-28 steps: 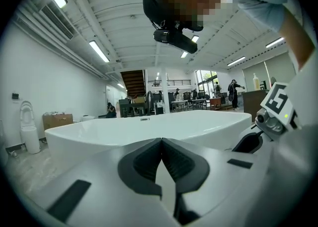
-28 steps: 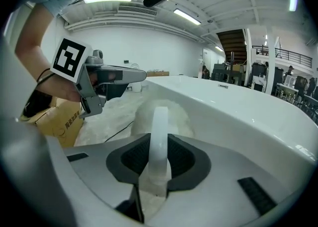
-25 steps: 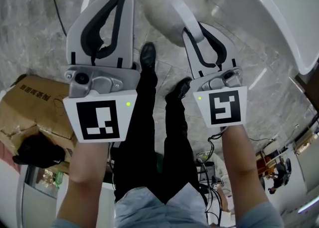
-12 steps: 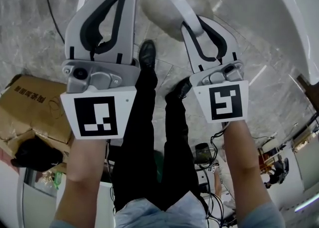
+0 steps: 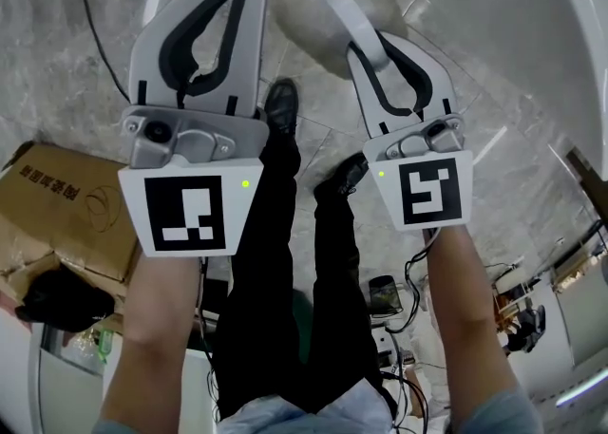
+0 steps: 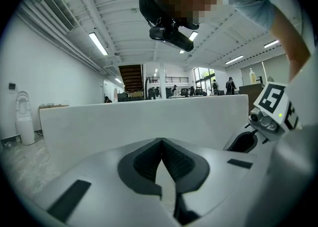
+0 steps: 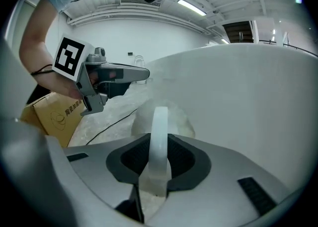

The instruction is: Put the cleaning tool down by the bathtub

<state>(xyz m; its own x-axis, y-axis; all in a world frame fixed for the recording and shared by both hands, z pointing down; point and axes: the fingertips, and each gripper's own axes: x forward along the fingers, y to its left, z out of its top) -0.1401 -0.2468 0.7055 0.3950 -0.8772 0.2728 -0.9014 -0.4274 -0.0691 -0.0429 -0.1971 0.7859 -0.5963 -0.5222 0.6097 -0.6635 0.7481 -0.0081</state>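
Cleaning tool (image 7: 160, 136): stiff white handle with a pale, fuzzy round head, so likely light, head-heavy and a bit slick on the plastic. The handle is the right place to hold it, and the right claw (image 5: 370, 47) is clamped there, with the head over the floor (image 5: 76, 62) beside the bathtub (image 7: 238, 92) on the right. Left claw (image 6: 160, 141) is pinched together with nothing in it; the tub interior isn't visible, and I can't tell what's in the cardboard box (image 5: 57, 223) at left.
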